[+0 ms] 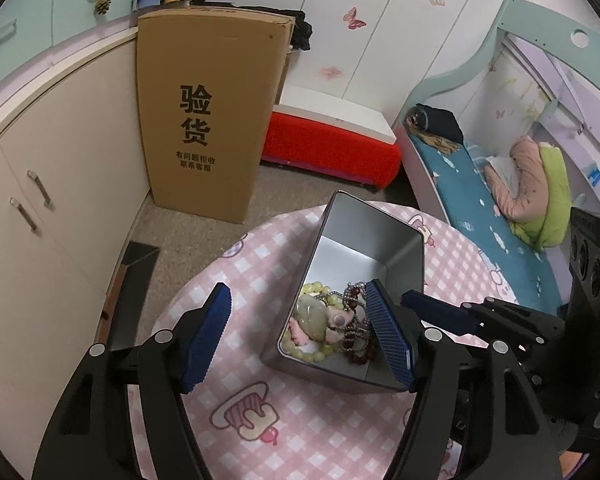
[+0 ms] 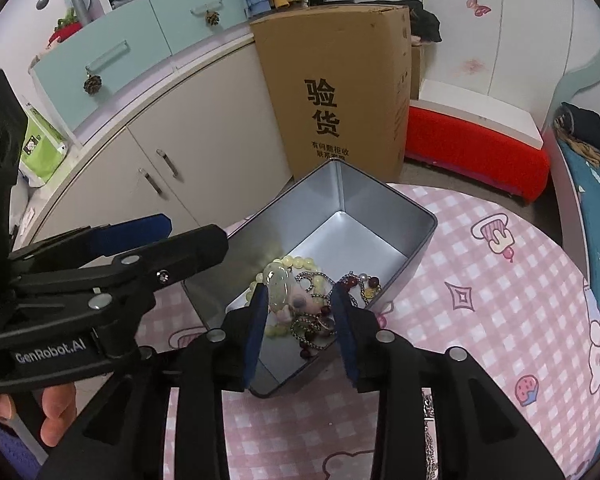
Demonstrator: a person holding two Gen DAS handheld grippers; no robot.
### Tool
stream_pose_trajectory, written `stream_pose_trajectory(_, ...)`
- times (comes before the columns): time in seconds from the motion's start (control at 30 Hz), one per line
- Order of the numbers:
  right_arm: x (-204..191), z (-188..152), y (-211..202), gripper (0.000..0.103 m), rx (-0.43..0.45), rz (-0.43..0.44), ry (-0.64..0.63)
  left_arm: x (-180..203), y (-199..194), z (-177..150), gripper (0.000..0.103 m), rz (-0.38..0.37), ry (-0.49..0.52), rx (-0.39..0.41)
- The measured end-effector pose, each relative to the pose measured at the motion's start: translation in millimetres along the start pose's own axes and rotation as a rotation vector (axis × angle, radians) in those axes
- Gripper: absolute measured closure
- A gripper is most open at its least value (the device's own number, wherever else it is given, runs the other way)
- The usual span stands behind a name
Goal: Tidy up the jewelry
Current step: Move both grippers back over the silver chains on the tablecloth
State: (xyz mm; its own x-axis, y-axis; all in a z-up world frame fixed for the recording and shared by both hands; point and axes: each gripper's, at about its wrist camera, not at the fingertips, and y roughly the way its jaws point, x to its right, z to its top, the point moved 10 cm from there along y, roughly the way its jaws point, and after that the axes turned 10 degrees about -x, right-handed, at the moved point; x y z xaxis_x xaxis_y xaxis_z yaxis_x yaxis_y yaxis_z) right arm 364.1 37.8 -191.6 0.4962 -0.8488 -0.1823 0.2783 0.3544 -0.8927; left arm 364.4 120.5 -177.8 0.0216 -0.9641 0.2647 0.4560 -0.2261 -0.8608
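On the pink checked tabletop (image 2: pixel 500 312), toward its far edge, stood an open metal tin (image 2: pixel 380 216), and the jewelry lay heaped at the tin's near end: a pale green bead bracelet (image 1: pixel 320 354), a dark red bead strand (image 1: pixel 356 296), a silver chain (image 2: pixel 306 330) and a pale jade-like pendant (image 1: pixel 310 318), all overlapping.

The left claw (image 1: pixel 300 332) stood wide open, one finger outside the tin's left wall, the other over its near right corner, gripping nothing. The right claw (image 2: pixel 300 332) hung partly open over the heap, with nothing visibly pinched.

Handling, as judged: pieces light, loose and limp; strands likely tangled, so lifting one could drag its neighbours. Beads round and glossy, probably slippery under the pads. The pendant looked hard and possibly brittle. Best hold seemed a free loop of strand at the heap's edge, pinched across the string. The tin looked thin and light and might slide; steady its wall.
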Motion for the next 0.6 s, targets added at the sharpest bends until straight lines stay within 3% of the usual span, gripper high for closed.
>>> stream_pose_trajectory(0.1,3,-3,-14,0.061,0.024,-0.035,-0.011,3,-11,-5,0.035,0.001,0.006,0.020)
stream_pose_trajectory(0.2,12,-10,-40,0.060,0.067,-0.090,-0.025,13,-27,-10,0.035,0.013,0.036,0.059)
stream_pose_trajectory(0.33,30,-25,-76,0.052,0.119,-0.113,-0.007,34,-47,-20,0.027,0.006,0.067,0.110)
stream_pose_trajectory(0.47,56,-57,-107,0.051,0.159,-0.164,0.021,59,-58,-37,0.022,0.010,0.106,0.152)
stream_pose_trajectory(0.6,78,-91,-115,0.049,0.158,-0.189,0.056,86,-48,-67,0.022,-0.007,0.161,0.125)
